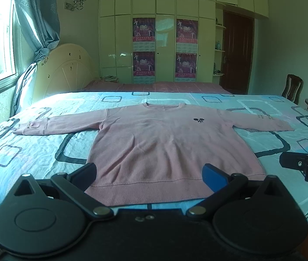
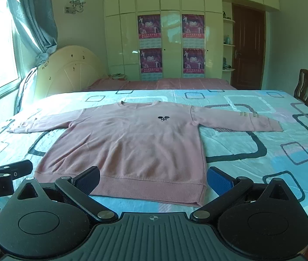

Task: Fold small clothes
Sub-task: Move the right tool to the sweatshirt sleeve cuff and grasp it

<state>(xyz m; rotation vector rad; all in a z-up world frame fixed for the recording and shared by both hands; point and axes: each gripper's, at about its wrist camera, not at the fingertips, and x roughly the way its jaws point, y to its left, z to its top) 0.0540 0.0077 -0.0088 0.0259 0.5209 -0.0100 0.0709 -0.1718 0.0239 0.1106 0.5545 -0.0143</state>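
1. Left wrist view: left gripper [image 1: 150,173] held wide apart, nothing between the fingers; black finger [image 1: 84,173] to one side, blue-padded finger [image 1: 216,177] to the other.
2. Pink sweatshirt [image 1: 154,143] spread flat, front up, directly ahead of the tool on the patterned bedsheet [image 1: 34,152]; ribbed hem nearest, lying between and just beyond the fingertips; neckline farthest.
3. Both sleeves stretched outward, one to each side of the tool.
4. Small dark emblem [image 1: 198,120] seen on the chest, ahead and slightly right.
5. Right gripper [image 1: 302,163] partly in frame at the right edge, over the sheet, beside the hem corner.
6. Right wrist view: right gripper [image 2: 154,177] likewise spread apart and empty.
7. Sweatshirt [image 2: 121,143] ahead and shifted left of centre; lower right hem corner just inside the blue-padded finger [image 2: 219,179].
8. Left gripper [image 2: 3,171] at the left edge, beside the hem.
9. Wardrobe [image 2: 167,32] and wooden chair [image 2: 304,87] far ahead, beyond the bed.
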